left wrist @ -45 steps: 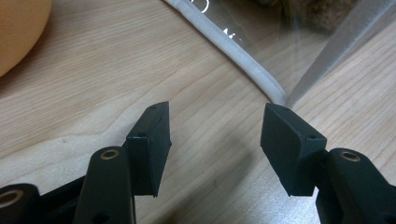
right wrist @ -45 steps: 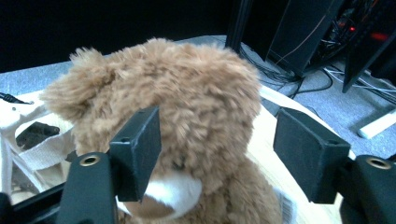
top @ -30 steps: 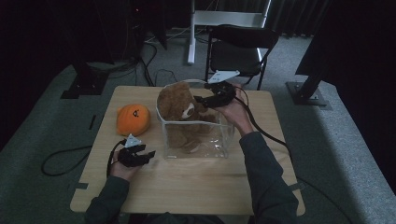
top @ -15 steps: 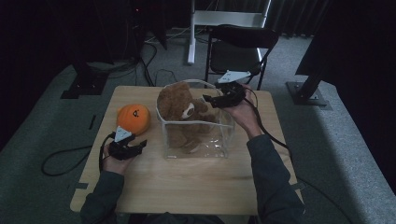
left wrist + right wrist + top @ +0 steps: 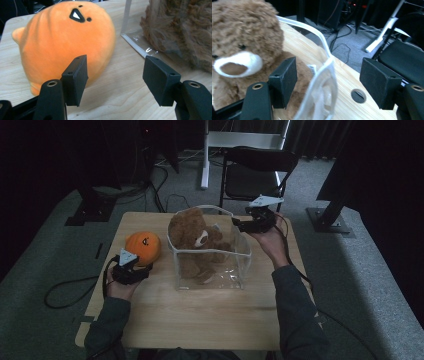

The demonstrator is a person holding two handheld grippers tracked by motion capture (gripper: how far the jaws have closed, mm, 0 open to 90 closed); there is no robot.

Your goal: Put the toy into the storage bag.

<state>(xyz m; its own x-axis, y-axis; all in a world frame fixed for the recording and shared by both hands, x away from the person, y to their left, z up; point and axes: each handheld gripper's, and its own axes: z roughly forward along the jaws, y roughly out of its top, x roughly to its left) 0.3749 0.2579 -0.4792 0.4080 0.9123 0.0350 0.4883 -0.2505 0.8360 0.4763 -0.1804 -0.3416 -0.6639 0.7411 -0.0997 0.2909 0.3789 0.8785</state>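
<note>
A brown teddy bear (image 5: 192, 235) sits inside a clear plastic bag (image 5: 222, 270) with a white rim at the middle of the table. My right gripper (image 5: 236, 223) hovers at the bag's far right corner, open. In the right gripper view the white rim (image 5: 322, 37) hangs loose between the jaws of that gripper (image 5: 332, 80), untouched by the pads, with the bear (image 5: 239, 50) to the left. An orange plush (image 5: 142, 246) lies left of the bag. My left gripper (image 5: 142, 270) is close beside it; its jaws have just been opening, with bare table between them (image 5: 117, 75) and the plush (image 5: 60, 37) just ahead.
A black folding chair (image 5: 260, 165) stands behind the wooden table (image 5: 200, 320), with a white stand and cables on the floor. A round grommet hole (image 5: 358, 95) is in the tabletop near the far right. The bag's edge (image 5: 135, 45) lies right of the orange plush.
My left hand has moved away from the near edge up to the orange plush, and its jaws are wider. My right hand has shifted right, from over the bear to the bag's corner.
</note>
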